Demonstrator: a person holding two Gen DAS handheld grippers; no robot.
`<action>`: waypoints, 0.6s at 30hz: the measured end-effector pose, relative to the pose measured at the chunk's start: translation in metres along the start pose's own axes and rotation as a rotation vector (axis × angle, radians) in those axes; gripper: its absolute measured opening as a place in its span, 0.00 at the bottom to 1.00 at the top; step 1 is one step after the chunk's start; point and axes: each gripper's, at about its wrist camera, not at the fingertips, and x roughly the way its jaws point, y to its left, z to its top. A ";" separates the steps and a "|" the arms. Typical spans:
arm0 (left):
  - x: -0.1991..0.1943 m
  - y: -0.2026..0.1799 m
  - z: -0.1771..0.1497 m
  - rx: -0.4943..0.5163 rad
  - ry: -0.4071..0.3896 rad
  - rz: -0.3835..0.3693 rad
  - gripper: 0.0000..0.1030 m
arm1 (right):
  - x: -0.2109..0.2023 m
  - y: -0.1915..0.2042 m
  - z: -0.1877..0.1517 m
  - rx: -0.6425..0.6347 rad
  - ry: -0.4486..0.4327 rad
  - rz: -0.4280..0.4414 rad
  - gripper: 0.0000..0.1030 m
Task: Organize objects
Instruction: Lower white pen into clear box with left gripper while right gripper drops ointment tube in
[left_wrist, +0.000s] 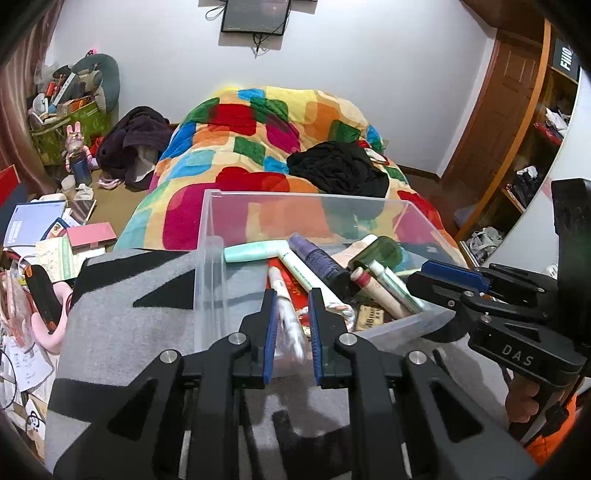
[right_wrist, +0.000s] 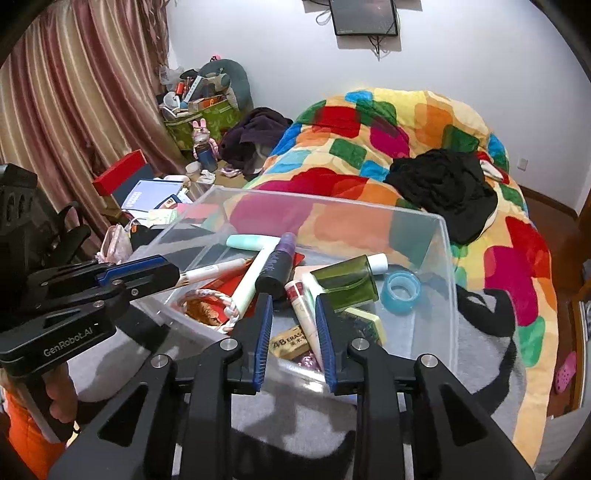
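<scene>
Your left gripper has its jaws drawn nearly together at the near-left wall of the clear plastic bin; you cannot tell whether they pinch that wall. Your right gripper has its jaws slightly apart at the bin's near-right side, pressing on nothing visible. Inside the bin lie a mint tube, a purple spray bottle, a green bottle, a white pen, an eraser box and a blue tape roll. The bin rests on a grey-and-black blanket at the bed's near edge, in front of the colourful quilt.
</scene>
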 end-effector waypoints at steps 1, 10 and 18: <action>-0.003 -0.002 -0.001 0.006 -0.006 -0.003 0.14 | -0.004 0.001 -0.001 -0.005 -0.008 0.000 0.22; -0.035 -0.024 -0.013 0.073 -0.079 0.014 0.48 | -0.042 0.009 -0.012 -0.007 -0.083 0.009 0.37; -0.058 -0.028 -0.028 0.076 -0.130 0.038 0.71 | -0.065 0.011 -0.031 0.003 -0.134 -0.057 0.61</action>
